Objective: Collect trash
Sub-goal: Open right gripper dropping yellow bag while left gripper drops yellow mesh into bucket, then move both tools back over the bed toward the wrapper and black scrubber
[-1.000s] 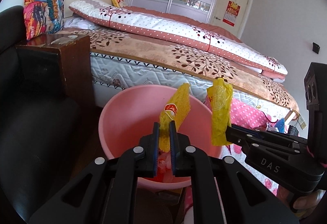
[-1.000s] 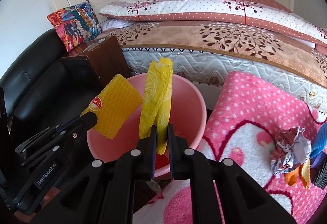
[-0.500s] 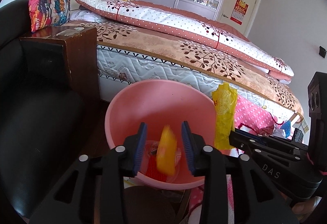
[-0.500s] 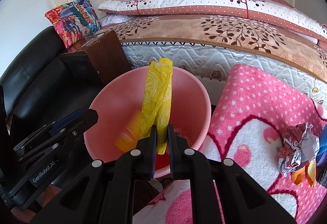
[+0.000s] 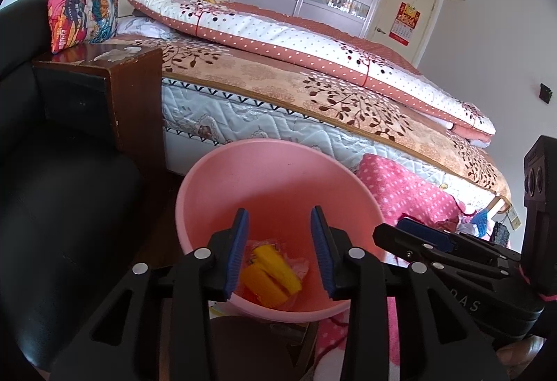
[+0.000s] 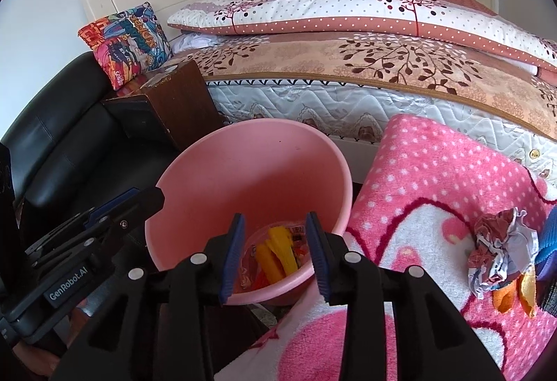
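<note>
A pink plastic bin (image 5: 264, 172) (image 6: 243, 165) stands on the floor between a black sofa and the bed. Yellow wrappers (image 5: 275, 271) (image 6: 278, 254) lie at its bottom with other trash. My left gripper (image 5: 278, 252) is open and empty above the bin's near rim. My right gripper (image 6: 275, 252) is open and empty above the bin too. The right gripper shows in the left wrist view (image 5: 417, 238), and the left gripper shows in the right wrist view (image 6: 139, 203). A crumpled silver wrapper (image 6: 501, 252) lies on the pink blanket at right.
A pink polka-dot blanket (image 6: 435, 193) (image 5: 403, 189) lies right of the bin. A dark wooden nightstand (image 5: 115, 92) and a black sofa (image 5: 52, 207) stand to the left. The bed (image 5: 313, 85) runs behind. Orange and blue items (image 6: 522, 290) lie by the silver wrapper.
Both grippers have opened. The yellow wrapper from the left gripper fell first, then the yellow wrapper from the right gripper; both now lie in the bin.
</note>
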The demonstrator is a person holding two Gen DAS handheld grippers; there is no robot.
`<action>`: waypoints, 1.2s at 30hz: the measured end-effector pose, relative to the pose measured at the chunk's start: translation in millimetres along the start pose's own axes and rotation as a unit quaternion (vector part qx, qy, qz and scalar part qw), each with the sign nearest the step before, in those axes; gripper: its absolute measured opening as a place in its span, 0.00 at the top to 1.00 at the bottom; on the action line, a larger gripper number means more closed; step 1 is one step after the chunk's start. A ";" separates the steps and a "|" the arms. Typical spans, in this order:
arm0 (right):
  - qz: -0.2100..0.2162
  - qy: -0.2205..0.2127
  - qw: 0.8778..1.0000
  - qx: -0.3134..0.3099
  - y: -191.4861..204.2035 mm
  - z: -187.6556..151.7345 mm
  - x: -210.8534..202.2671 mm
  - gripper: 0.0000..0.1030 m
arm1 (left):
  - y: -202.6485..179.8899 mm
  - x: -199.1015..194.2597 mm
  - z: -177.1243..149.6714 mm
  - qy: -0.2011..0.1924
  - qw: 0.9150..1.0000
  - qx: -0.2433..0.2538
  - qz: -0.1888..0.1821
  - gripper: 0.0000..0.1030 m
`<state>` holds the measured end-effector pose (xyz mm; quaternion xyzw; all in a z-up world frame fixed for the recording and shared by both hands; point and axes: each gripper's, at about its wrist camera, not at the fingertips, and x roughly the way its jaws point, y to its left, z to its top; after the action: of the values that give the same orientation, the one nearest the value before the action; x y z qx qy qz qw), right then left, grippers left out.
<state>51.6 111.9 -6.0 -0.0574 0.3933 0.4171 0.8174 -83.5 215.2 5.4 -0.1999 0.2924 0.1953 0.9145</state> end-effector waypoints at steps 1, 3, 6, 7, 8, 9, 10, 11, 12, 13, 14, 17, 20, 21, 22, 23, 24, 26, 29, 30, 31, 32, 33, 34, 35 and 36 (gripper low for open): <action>-0.001 -0.002 1.000 0.000 -0.2 -0.8 -2.2 0.62 | -2.1 -1.4 -0.2 -0.002 1.000 0.002 -0.002 0.64; -0.006 -0.008 1.000 -0.002 -0.7 -3.3 -7.7 0.57 | -6.0 -3.4 -0.1 -0.004 1.000 0.007 -0.006 0.64; -0.014 -0.018 1.000 -0.008 -1.6 -9.2 -17.9 0.56 | -12.6 -6.0 -0.1 -0.006 1.000 0.013 -0.009 0.64; -0.018 -0.020 1.000 -0.009 -1.8 -11.2 -21.2 0.55 | -14.8 -6.3 0.1 -0.006 1.000 0.016 -0.010 0.64; -0.020 -0.023 1.000 -0.009 -2.1 -13.3 -24.1 0.55 | -16.6 -6.7 0.0 -0.007 1.000 0.018 -0.011 0.64; -0.022 -0.025 0.999 -0.009 -3.5 -14.9 -27.3 0.53 | -20.8 -7.9 -0.4 -0.007 1.000 0.022 -0.014 0.64; -0.025 -0.028 0.999 -0.008 -4.9 -17.0 -31.2 0.53 | -24.4 -8.9 -0.9 -0.008 0.999 0.026 -0.016 0.64; -0.028 -0.030 0.999 -0.008 -6.8 -19.3 -35.2 0.53 | -26.4 -9.7 -1.0 -0.009 0.999 0.029 -0.017 0.64; -0.031 -0.032 0.999 -0.007 -9.1 -20.9 -39.0 0.53 | -31.6 -11.4 -2.2 -0.012 0.999 0.035 -0.019 0.64; -0.035 -0.035 0.999 -0.006 -12.4 -23.8 -43.9 0.52 | -35.4 -12.3 -2.8 -0.013 0.999 0.038 -0.021 0.64; -0.038 -0.037 0.999 -0.004 -14.7 -26.0 -47.6 0.52 | -37.4 -12.6 -3.5 -0.013 0.999 0.040 -0.023 0.64; -0.048 -0.042 0.998 0.006 -25.5 -33.7 -60.2 0.50 | -49.7 -12.6 -6.9 -0.010 0.998 0.049 -0.036 0.64; -0.060 -0.047 0.997 0.021 -41.4 -42.7 -73.8 0.50 | -65.9 -10.1 -12.5 0.001 0.997 0.058 -0.055 0.64; -0.064 -0.050 0.996 0.027 -46.9 -46.1 -78.5 0.50 | -71.1 -9.4 -14.3 0.004 0.996 0.062 -0.060 0.64; -0.071 -0.053 0.995 0.033 -53.4 -50.3 -83.8 0.50 | -74.9 -8.9 -16.3 0.005 0.996 0.065 -0.063 0.64; -0.079 -0.056 0.994 0.039 -60.9 -54.8 -89.2 0.50 | -79.4 -9.1 -18.3 0.006 0.995 0.071 -0.067 0.64; -0.088 -0.059 0.993 0.044 -67.1 -59.2 -94.0 0.50 | -85.6 -8.8 -20.5 0.008 0.994 0.078 -0.071 0.64; -0.110 -0.066 0.990 0.055 -83.9 -67.7 -105.1 0.50 | -96.7 -8.3 -24.0 0.011 0.993 0.090 -0.081 0.64; -0.140 -0.075 0.984 0.080 -110.2 -81.4 -119.8 0.50 | -115.7 -7.8 -28.5 0.012 0.988 0.111 -0.103 0.64; -0.150 -0.078 0.981 0.091 -120.4 -86.3 -125.3 0.50 | -120.8 -7.2 -29.3 0.012 0.987 0.116 -0.109 0.64; -0.158 -0.080 0.979 0.099 -128.4 -89.8 -128.5 0.50 | -126.7 -6.5 -30.1 0.013 0.986 0.121 -0.116 0.64; -0.168 -0.083 0.976 0.109 -137.9 -94.3 -133.1 0.50 | -132.3 -5.2 -30.3 0.014 0.984 0.125 -0.123 0.64; -0.179 -0.086 0.973 0.120 -147.5 -99.0 -138.5 0.50 | -141.3 -3.1 -30.6 0.016 0.982 0.133 -0.133 0.64; -0.186 -0.089 0.970 0.127 -154.8 -102.7 -142.4 0.50 | -148.6 -1.4 -30.8 0.017 0.981 0.140 -0.137 0.64; -0.194 -0.092 0.967 0.137 -164.2 -106.9 -147.3 0.50 | -156.1 -0.3 -31.6 0.018 0.979 0.147 -0.141 0.64; -0.201 -0.095 0.963 0.149 -174.1 -111.6 -152.1 0.50 | -167.4 2.1 -32.9 0.018 0.976 0.159 -0.151 0.64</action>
<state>59.7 -144.4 -18.0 0.0273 0.3517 0.1842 0.9174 -17.5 58.6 21.5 -0.0977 0.3026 0.0023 0.9481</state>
